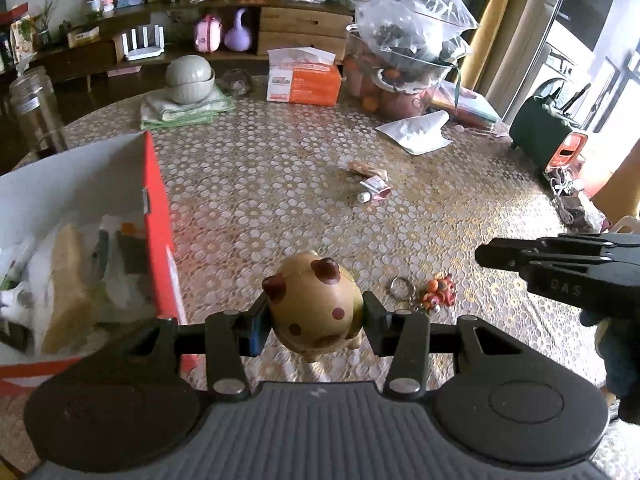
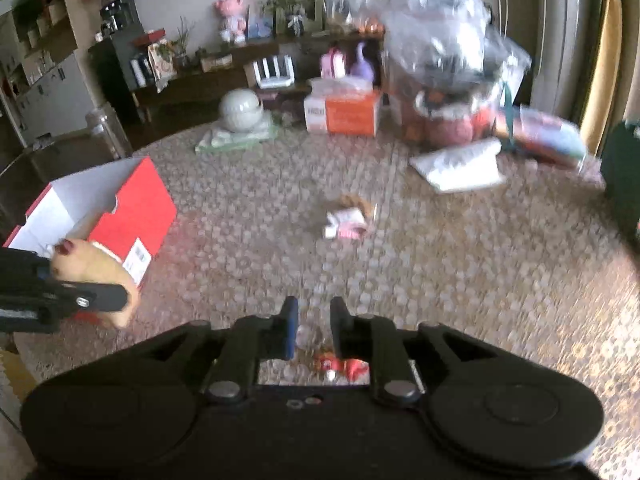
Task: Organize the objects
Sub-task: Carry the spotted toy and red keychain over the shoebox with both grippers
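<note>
My left gripper (image 1: 314, 316) is shut on a tan spotted pig figurine (image 1: 316, 304) and holds it above the table, just right of the red box (image 1: 158, 216). The pig also shows in the right wrist view (image 2: 92, 268) in front of the red box (image 2: 132, 220). The box holds several items. My right gripper (image 2: 314, 328) has its jaws a little apart and empty, above an orange keychain charm (image 2: 344, 366). The charm with its ring lies on the table in the left wrist view (image 1: 438, 292). The right gripper (image 1: 492, 256) enters there from the right.
A small tube and wrapper (image 1: 374, 188) lie mid-table. At the back stand a tissue box (image 1: 304, 80), stacked bowls on a cloth (image 1: 188, 76), a glass jar (image 1: 36, 112), plastic bags over pots (image 1: 408, 32) and a white pouch (image 1: 416, 132). A dark appliance (image 1: 548, 136) is at right.
</note>
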The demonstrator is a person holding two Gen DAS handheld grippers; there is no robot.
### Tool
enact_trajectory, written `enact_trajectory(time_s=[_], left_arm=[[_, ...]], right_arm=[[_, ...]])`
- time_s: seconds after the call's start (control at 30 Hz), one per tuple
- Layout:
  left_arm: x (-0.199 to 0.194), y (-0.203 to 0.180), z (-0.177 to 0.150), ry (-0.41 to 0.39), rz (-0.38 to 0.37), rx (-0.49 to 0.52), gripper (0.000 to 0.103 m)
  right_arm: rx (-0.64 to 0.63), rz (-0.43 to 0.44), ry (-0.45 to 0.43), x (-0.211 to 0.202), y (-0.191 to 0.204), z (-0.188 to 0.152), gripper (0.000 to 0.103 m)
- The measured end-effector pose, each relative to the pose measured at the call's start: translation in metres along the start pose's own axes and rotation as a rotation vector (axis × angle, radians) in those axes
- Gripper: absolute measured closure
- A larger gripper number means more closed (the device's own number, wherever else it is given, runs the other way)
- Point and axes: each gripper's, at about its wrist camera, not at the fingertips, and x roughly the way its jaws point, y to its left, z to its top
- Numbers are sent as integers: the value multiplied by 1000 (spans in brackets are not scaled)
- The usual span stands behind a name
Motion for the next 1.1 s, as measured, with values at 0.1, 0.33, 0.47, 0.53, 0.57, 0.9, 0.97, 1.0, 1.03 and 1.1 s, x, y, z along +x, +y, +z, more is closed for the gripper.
enact_trajectory(time_s=[0.1, 0.33, 0.47, 0.53, 0.57, 0.9, 0.97, 1.0, 1.03, 1.1], left_arm=[[-3, 4, -6, 2, 4, 1, 57], [5, 7, -18, 12, -1, 11, 57], [13, 9, -27, 33, -18, -4, 57], [16, 8, -31, 39, -20, 6, 57], [17, 7, -32, 39, -18, 17, 57], [25, 3, -32, 49, -22, 43, 57], [27, 5, -32, 55, -19, 39, 57], [28, 5, -32, 58, -18, 36, 57], [28, 5, -32, 60, -17, 34, 57], [29, 5, -32, 63, -12, 34, 57]], right_arm=[[-15, -22, 26, 12, -1, -7, 69], [-47, -60, 55, 41, 0, -22, 37], [-53, -50, 83, 54, 0, -29, 39], [-70, -45, 89, 58, 2, -32, 39], [-81, -45, 92, 60, 4, -34, 39], [-135, -81, 123, 76, 6, -40, 39], [-162, -97, 120, 77, 8, -41, 41], [-178, -106, 118, 77, 10, -42, 42], [-191, -113, 116, 78, 11, -42, 43], [-206, -129, 109, 77, 11, -44, 51]])
